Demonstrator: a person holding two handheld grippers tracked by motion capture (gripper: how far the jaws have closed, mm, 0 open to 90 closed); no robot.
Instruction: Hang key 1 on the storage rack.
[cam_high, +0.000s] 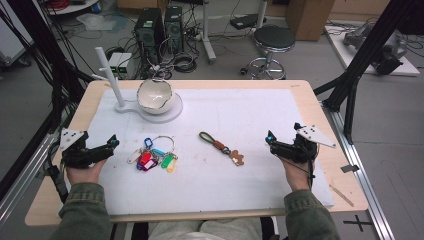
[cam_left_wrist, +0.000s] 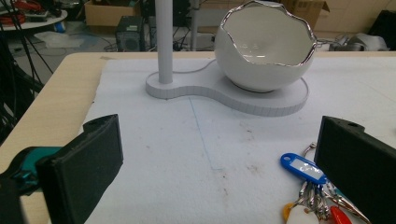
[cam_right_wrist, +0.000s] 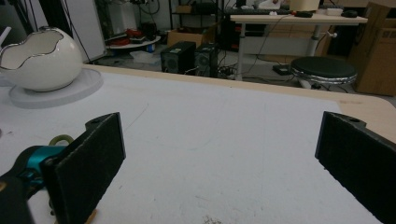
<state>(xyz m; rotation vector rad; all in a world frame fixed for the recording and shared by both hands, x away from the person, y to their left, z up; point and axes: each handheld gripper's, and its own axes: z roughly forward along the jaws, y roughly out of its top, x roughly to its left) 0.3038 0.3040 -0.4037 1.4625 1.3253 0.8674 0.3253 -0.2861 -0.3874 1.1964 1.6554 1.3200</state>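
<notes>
A bunch of keys with coloured tags (cam_high: 154, 156) lies on the white mat (cam_high: 240, 115), left of centre. A keychain with a green loop and a brown bear charm (cam_high: 223, 148) lies near the middle. A white egg-shaped bowl (cam_high: 154, 95) sits on a white stand with an upright post (cam_high: 111, 75) at the back left. My left gripper (cam_high: 114, 141) rests at the left of the mat, open, with nothing between its jaws; the key bunch (cam_left_wrist: 310, 189) shows by its right jaw. My right gripper (cam_high: 270, 139) rests at the right, open and empty.
The mat covers most of a wooden table (cam_high: 330, 150). Behind the table stand a round stool (cam_high: 273, 39), computer towers (cam_high: 150, 30) and loose cables on the floor. Black frame legs (cam_high: 360, 65) rise at both sides.
</notes>
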